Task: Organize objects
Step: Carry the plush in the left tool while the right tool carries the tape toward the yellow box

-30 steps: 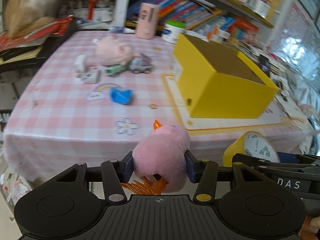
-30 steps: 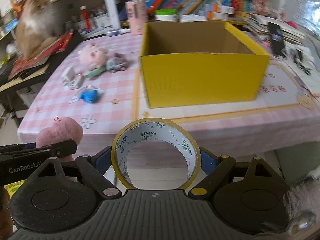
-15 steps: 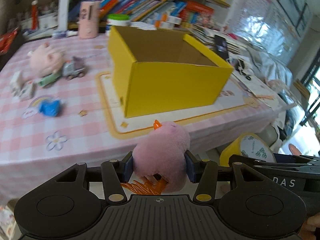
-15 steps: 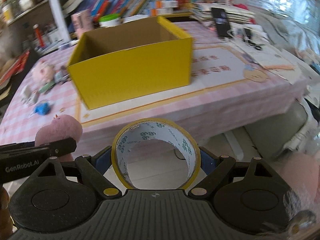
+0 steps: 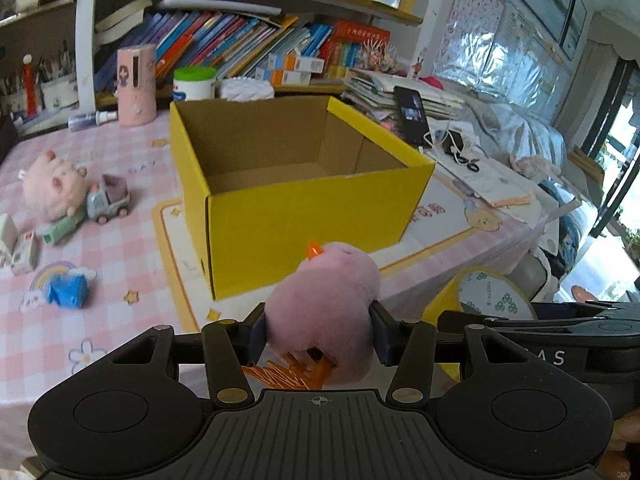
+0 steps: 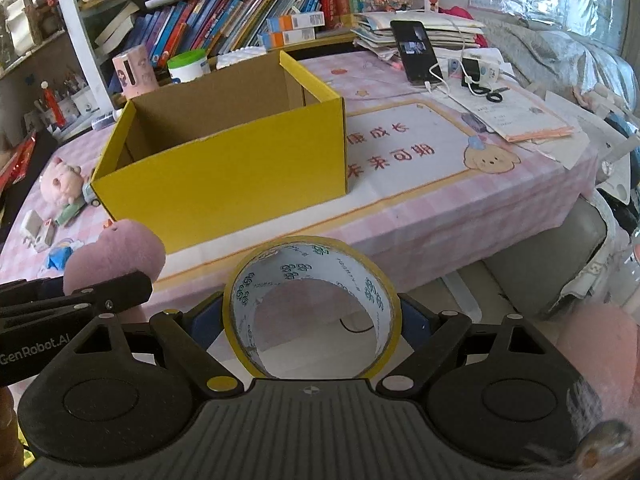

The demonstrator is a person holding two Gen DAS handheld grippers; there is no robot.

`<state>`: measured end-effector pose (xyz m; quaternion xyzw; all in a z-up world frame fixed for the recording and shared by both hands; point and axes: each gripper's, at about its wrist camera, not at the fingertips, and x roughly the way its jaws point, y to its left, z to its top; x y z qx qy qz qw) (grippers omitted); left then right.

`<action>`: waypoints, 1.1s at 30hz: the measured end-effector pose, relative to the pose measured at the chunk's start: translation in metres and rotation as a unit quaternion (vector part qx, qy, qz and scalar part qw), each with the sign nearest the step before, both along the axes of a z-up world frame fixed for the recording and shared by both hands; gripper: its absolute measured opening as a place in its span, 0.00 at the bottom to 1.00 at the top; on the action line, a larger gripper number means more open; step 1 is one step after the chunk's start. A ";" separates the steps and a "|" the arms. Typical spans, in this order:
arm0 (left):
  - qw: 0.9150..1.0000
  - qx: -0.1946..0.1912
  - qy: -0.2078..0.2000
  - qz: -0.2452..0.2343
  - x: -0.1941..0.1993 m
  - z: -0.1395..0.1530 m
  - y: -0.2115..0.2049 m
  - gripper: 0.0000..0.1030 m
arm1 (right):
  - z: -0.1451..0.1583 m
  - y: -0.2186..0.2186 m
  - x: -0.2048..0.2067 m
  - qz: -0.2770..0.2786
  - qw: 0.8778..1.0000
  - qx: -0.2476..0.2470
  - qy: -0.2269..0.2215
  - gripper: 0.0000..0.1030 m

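Note:
My left gripper [image 5: 318,330] is shut on a pink plush bird [image 5: 324,304] with an orange beak and orange feet, held in front of the table's near edge. My right gripper [image 6: 312,320] is shut on a yellow tape roll [image 6: 276,276], also off the near edge. The tape roll shows at the right of the left wrist view [image 5: 494,292], and the plush bird at the left of the right wrist view [image 6: 116,256]. An open, empty yellow cardboard box [image 5: 304,216] stands on the pink checked table [image 5: 120,264] just beyond both grippers; it also shows in the right wrist view [image 6: 224,176].
Left of the box lie a pink plush pig [image 5: 54,186], a small toy truck [image 5: 108,200], a white toy [image 5: 22,246] and a blue toy [image 5: 68,290]. A pink cup [image 5: 136,84], a jar and bookshelves stand behind. A phone [image 6: 416,50], papers and cables lie to the right.
Both grippers have swung right and moved up toward the box, which now fills the centre of both views with its inside visible. Both grips are unchanged.

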<state>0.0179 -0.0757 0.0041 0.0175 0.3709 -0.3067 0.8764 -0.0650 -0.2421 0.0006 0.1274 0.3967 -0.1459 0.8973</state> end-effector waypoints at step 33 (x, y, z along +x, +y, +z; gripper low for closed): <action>0.999 -0.033 -0.031 0.015 0.022 0.030 -0.027 0.49 | 0.028 -0.040 0.034 0.017 0.999 0.014 -0.041 0.84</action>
